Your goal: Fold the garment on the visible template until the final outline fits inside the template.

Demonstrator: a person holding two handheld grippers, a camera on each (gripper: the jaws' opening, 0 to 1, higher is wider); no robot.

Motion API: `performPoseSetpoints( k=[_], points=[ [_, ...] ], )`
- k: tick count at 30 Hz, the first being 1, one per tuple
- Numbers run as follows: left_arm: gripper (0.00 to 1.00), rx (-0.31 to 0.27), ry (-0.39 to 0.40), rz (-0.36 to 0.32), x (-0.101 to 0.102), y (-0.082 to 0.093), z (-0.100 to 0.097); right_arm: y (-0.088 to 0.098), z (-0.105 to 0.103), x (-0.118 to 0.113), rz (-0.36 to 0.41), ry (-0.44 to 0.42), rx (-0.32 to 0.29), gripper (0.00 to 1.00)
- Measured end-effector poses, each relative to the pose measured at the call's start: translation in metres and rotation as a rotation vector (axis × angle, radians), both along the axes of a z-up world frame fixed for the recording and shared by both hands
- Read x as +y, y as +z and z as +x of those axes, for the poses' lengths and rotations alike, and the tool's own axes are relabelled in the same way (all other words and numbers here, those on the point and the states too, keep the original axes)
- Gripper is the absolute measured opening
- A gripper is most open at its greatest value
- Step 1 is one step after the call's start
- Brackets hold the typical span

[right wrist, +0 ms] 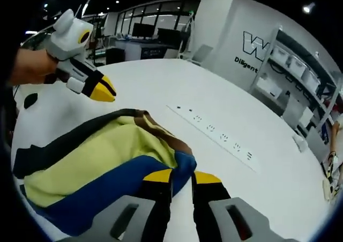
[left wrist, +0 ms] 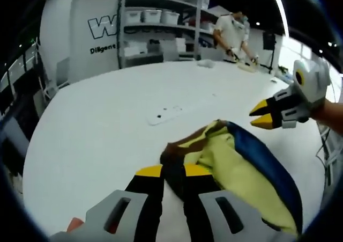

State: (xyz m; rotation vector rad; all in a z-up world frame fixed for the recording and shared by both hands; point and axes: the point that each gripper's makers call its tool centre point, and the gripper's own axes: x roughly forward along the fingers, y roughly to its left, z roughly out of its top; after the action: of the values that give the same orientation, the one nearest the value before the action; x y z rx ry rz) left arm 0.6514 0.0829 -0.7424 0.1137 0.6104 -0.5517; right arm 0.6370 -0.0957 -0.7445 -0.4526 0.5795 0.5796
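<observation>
A garment [left wrist: 236,172] in yellow, blue and brown lies bunched on the white table [left wrist: 96,124]. My left gripper [left wrist: 172,170] hovers at its brown corner, the yellow-tipped jaws a little apart with fabric showing through the gap. From the right, my right gripper [left wrist: 261,115] hangs above the garment's far side, apart from it. In the right gripper view the garment [right wrist: 102,156] spreads to the left, and my right gripper [right wrist: 182,176] stands narrowly open over the blue corner. My left gripper [right wrist: 107,90] floats just above the dark edge. I cannot tell any template outline.
A white power strip [left wrist: 166,113] [right wrist: 220,137] lies on the table beyond the garment. Shelves with bins [left wrist: 161,24] line the far wall, and a person [left wrist: 233,33] works at the table's far end. A small white object [right wrist: 300,143] sits near the far edge.
</observation>
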Motion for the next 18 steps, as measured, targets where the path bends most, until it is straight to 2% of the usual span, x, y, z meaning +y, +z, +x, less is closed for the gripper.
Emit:
performPoseSetpoints(
  k=[11, 18],
  points=[
    [0.08, -0.016, 0.001, -0.013, 0.006, 0.013, -0.050, 0.012, -0.048, -0.003, 0.015, 0.003, -0.019, 0.11],
    [0.09, -0.019, -0.018, -0.015, 0.001, 0.016, -0.082, 0.018, -0.078, 0.002, 0.033, 0.012, -0.028, 0.11]
  ],
)
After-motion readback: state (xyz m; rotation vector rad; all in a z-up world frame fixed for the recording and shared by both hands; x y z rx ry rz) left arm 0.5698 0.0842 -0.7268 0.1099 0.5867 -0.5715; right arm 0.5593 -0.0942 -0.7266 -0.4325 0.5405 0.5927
